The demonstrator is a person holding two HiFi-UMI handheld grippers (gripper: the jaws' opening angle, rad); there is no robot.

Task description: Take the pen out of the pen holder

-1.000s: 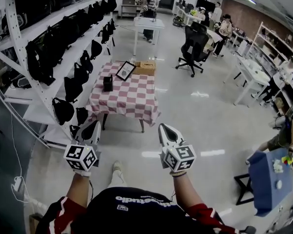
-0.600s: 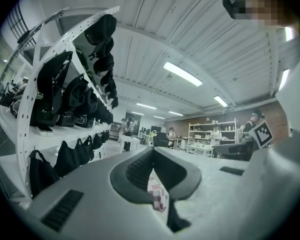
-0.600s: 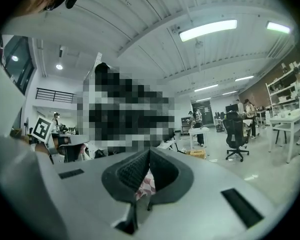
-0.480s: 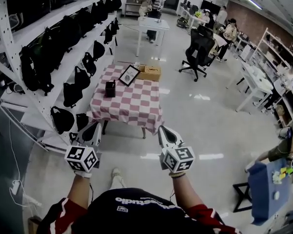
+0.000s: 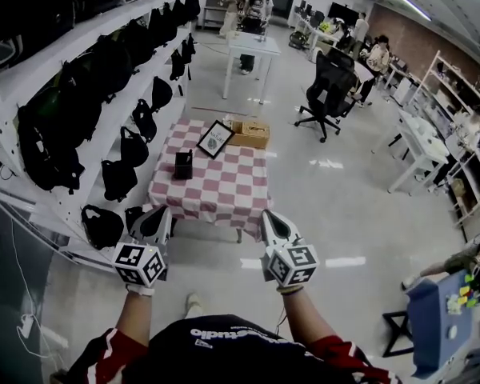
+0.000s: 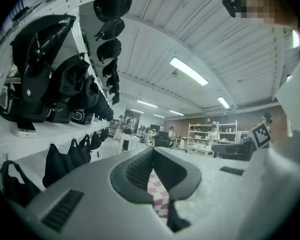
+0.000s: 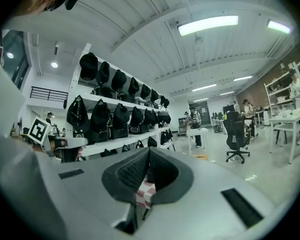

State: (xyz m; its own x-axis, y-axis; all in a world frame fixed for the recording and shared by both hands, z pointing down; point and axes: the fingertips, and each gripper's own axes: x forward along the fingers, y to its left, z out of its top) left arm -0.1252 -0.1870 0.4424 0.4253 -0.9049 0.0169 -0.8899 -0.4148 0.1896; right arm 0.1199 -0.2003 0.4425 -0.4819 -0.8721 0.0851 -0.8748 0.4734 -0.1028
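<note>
Fingers of left gripper (image 5: 158, 214) and right gripper (image 5: 270, 216) closed, empty.

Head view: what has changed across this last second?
The person walked toward the checkered table, carrying the left hand-held gripper and right hand-held gripper forward. Both stay shut and empty; the pen holder, picture frame and box sit unmoved.
</note>
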